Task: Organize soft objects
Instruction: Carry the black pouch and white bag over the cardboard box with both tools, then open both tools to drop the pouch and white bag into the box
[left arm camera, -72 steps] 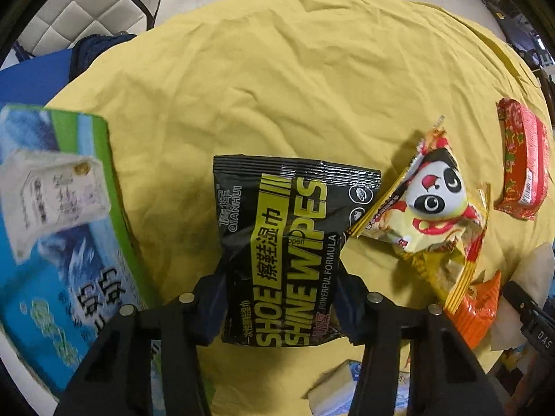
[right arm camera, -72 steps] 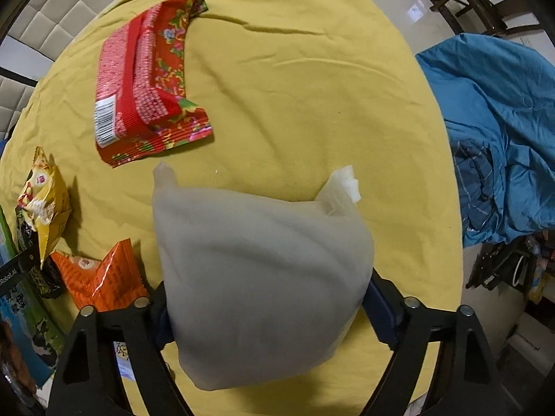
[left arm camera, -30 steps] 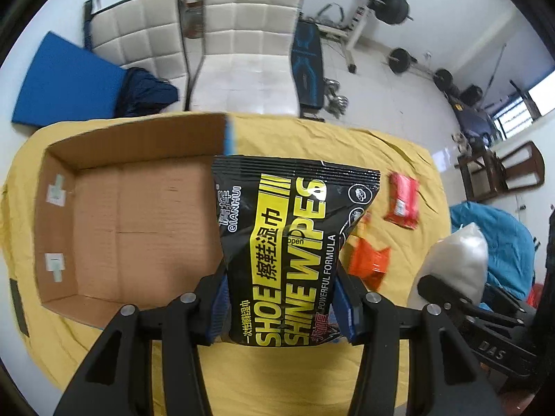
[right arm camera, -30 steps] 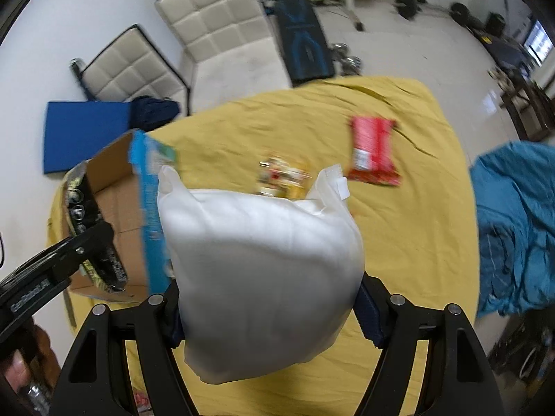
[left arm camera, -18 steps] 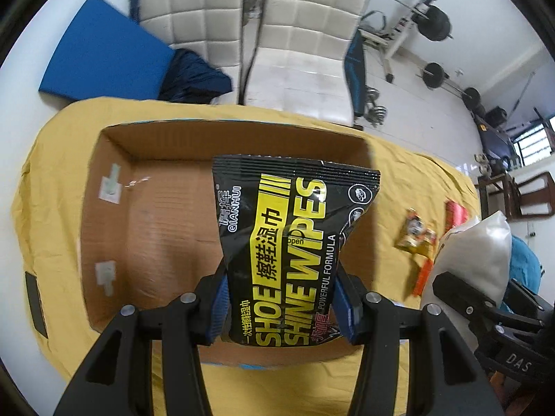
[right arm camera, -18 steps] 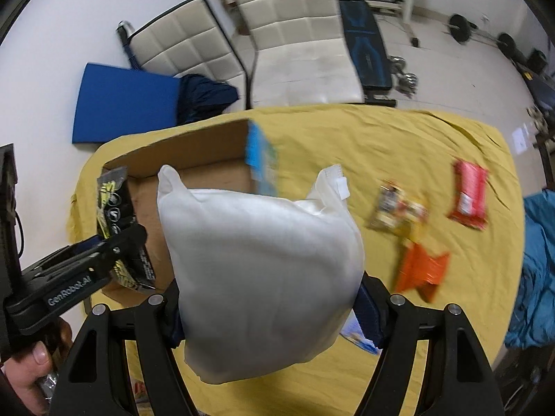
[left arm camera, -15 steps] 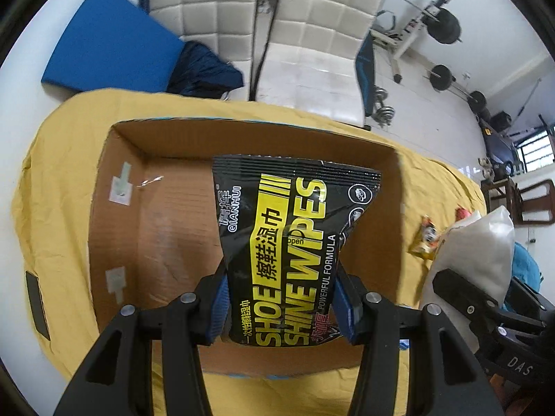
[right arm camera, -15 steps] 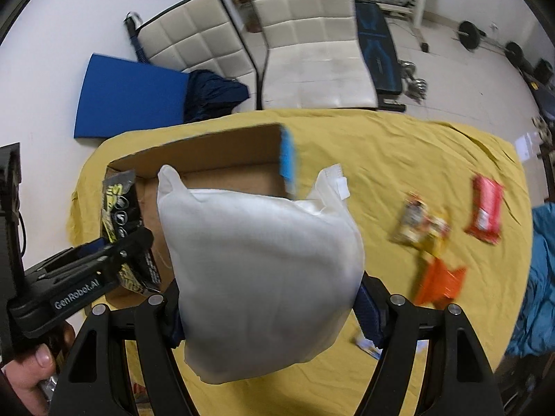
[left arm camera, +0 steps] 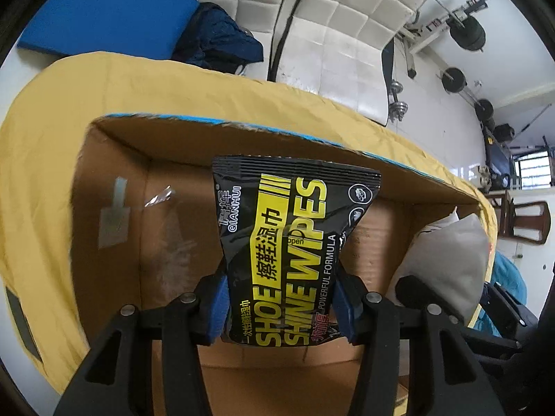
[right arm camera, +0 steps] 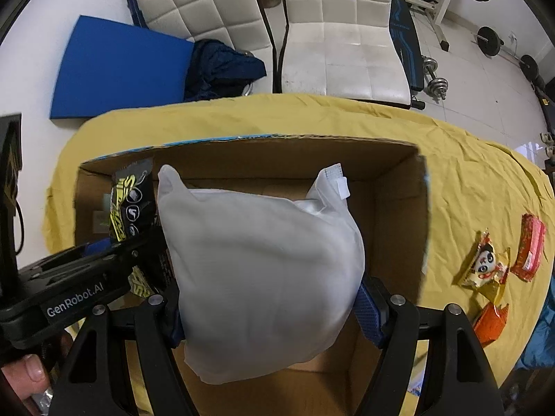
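My left gripper [left arm camera: 281, 306] is shut on a black and yellow shoe wipes pack [left arm camera: 291, 242] and holds it over the open cardboard box [left arm camera: 114, 235]. My right gripper [right arm camera: 269, 306] is shut on a white soft pouch [right arm camera: 263, 270], also held over the box [right arm camera: 399, 208]. The pouch shows at the right in the left wrist view [left arm camera: 447, 260]. The wipes pack [right arm camera: 130, 208] and left gripper [right arm camera: 138, 246] show at the left in the right wrist view.
The box stands on a yellow cloth-covered table [right arm camera: 468, 173]. A panda snack bag [right arm camera: 485, 267], a red packet [right arm camera: 530, 246] and an orange packet [right arm camera: 491, 322] lie to its right. White chairs [right arm camera: 333, 27] and a blue mat [right arm camera: 118, 72] stand beyond the table.
Both grippers have lifted their items off the table and carried them left, over the open box, and are now lower and closer to it.
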### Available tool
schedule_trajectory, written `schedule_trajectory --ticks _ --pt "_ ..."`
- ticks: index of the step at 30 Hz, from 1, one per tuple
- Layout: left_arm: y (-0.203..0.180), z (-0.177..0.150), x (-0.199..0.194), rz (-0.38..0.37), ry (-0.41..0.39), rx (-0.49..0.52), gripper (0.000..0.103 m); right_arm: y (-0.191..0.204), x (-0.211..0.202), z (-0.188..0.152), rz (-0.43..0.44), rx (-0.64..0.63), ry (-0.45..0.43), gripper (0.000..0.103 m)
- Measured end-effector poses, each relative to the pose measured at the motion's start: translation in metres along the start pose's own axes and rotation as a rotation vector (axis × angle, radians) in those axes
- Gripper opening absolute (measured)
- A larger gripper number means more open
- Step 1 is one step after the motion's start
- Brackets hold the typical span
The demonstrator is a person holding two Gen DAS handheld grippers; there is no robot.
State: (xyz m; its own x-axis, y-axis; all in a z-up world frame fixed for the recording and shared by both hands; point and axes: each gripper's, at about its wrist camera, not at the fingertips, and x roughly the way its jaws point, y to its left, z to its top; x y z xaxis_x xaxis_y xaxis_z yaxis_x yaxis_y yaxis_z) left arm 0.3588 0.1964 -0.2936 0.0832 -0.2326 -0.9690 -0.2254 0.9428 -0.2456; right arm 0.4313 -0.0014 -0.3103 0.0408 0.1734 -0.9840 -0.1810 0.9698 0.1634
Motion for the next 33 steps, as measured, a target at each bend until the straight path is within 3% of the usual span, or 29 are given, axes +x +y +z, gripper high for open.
schedule_trajectory --ticks 3,10,14,23,25,27,30,33 --pt "-0.001 0.009 0.014 0.004 0.026 0.028 0.049 -0.002 0.017 0.006 -0.018 0.002 0.014 0.077" --pt "0.004 0.017 0.046 -0.061 0.137 0.042 0.05 -0.01 0.05 0.013 -0.075 -0.015 0.05 0.079" --pt "0.001 0.017 0.05 -0.091 0.157 0.039 0.051 -0.008 0.056 0.013 -0.092 -0.039 0.059 0.083" --pt "-0.017 0.018 0.033 -0.014 0.127 0.106 0.064 -0.004 0.055 0.008 -0.084 -0.048 0.069 0.09" --pt "-0.018 0.016 0.027 -0.002 0.113 0.113 0.068 -0.005 0.052 0.006 -0.093 -0.045 0.066 0.094" --pt "-0.014 0.012 0.02 0.01 0.09 0.108 0.087 -0.008 0.049 0.004 -0.088 -0.035 0.065 0.101" --pt "-0.008 0.008 0.01 0.027 0.055 0.078 0.102 -0.01 0.044 0.0 -0.085 -0.028 0.06 0.103" --pt "0.001 0.001 0.002 0.046 0.034 0.055 0.103 -0.01 0.04 -0.007 -0.082 -0.023 0.056 0.103"
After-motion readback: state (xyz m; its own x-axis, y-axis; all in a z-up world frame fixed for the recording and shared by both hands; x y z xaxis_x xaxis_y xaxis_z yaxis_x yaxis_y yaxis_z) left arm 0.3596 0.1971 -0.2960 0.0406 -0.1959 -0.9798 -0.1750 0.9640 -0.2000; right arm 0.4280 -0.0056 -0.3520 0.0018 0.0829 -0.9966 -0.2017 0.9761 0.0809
